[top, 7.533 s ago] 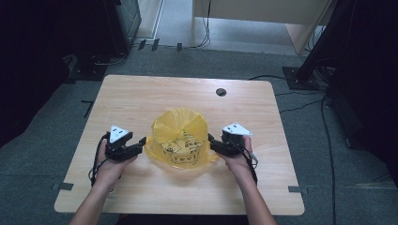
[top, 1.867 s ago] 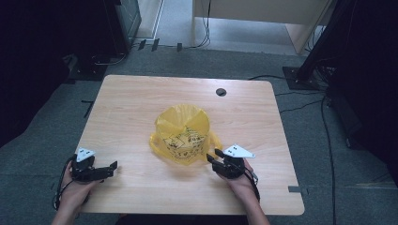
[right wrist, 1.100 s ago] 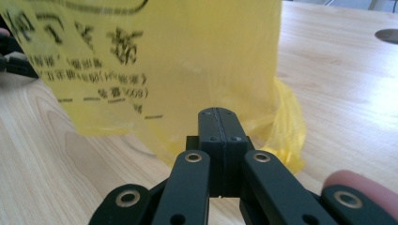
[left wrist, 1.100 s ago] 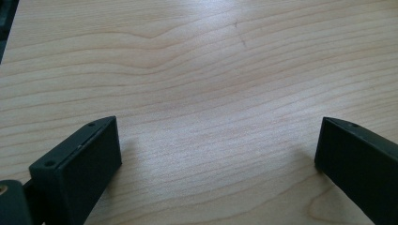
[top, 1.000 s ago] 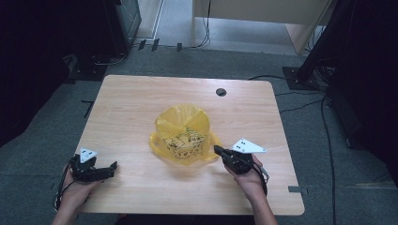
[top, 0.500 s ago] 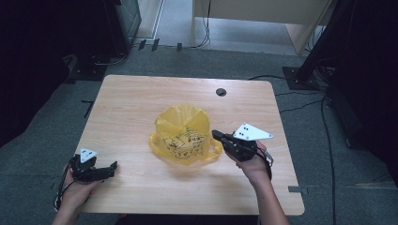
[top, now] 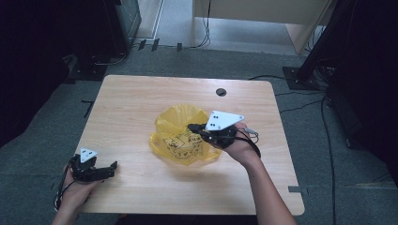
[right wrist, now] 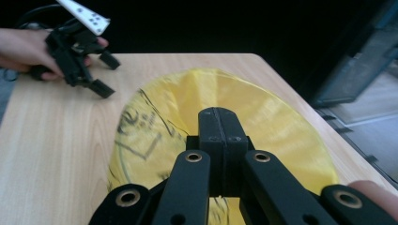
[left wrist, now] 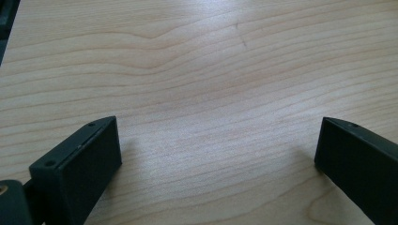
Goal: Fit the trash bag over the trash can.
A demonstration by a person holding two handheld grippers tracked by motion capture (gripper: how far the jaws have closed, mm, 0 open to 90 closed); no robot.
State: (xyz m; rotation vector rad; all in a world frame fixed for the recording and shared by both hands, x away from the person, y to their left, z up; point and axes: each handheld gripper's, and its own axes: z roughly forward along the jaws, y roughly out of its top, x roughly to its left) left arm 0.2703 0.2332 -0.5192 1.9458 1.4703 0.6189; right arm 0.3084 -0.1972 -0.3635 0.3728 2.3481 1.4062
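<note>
A crumpled yellow plastic bag (top: pixel 180 136) with black print lies in the middle of the wooden table (top: pixel 141 98). My right gripper (top: pixel 192 126) hovers over the bag's right half and points left. In the right gripper view its jaws are pressed together, nothing visible between them, with the yellow bag (right wrist: pixel 281 122) spread beneath my right gripper (right wrist: pixel 219 122). My left gripper (top: pixel 110 166) rests near the front left corner, well apart from the bag. Its jaws stand wide open over bare table (left wrist: pixel 211 70). The left gripper (right wrist: pixel 107 75) also appears far off in the right gripper view.
A dark cable hole (top: pixel 221 92) sits near the table's far edge. Grey carpet surrounds the table, with dark equipment (top: pixel 122 18) at the back left, a pale wooden unit (top: pixel 253 18) behind, and cables (top: pixel 291 93) on the floor at the right.
My right gripper has risen from the bag's right edge and moved left over the bag. The left gripper, drawn back earlier to the front left corner, has stayed still.
</note>
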